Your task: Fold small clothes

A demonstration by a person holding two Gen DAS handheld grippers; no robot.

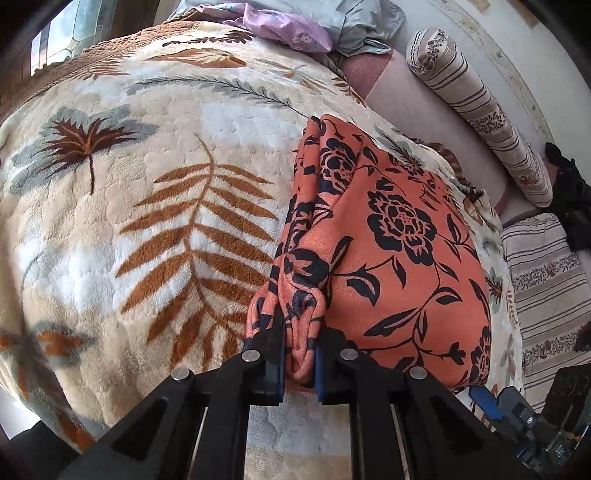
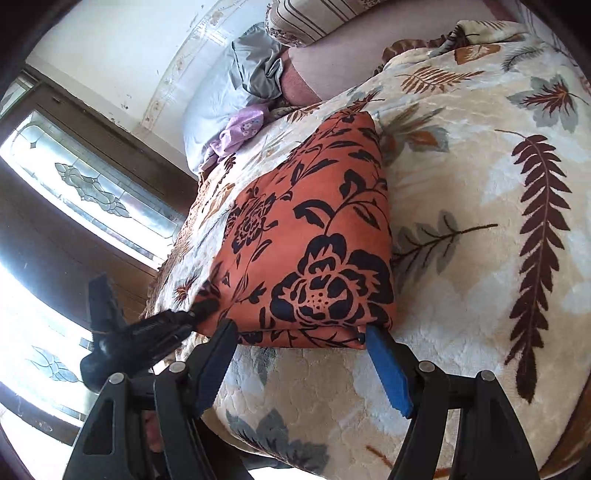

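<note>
the orange floral garment (image 1: 399,236) lies on the leaf-print blanket (image 1: 147,221), already doubled into a thick, roughly rectangular bundle, so most of the folding looks done. the left gripper (image 1: 299,354) is clenched on a bunched corner at the bundle's near edge. the right gripper (image 2: 301,354) stands released, its jaws spread on either side of the bundle's near edge without pinching it. what seems left is one more fold or a tidy-up; other crumpled clothes (image 1: 288,29) wait at the blanket's far end
</note>
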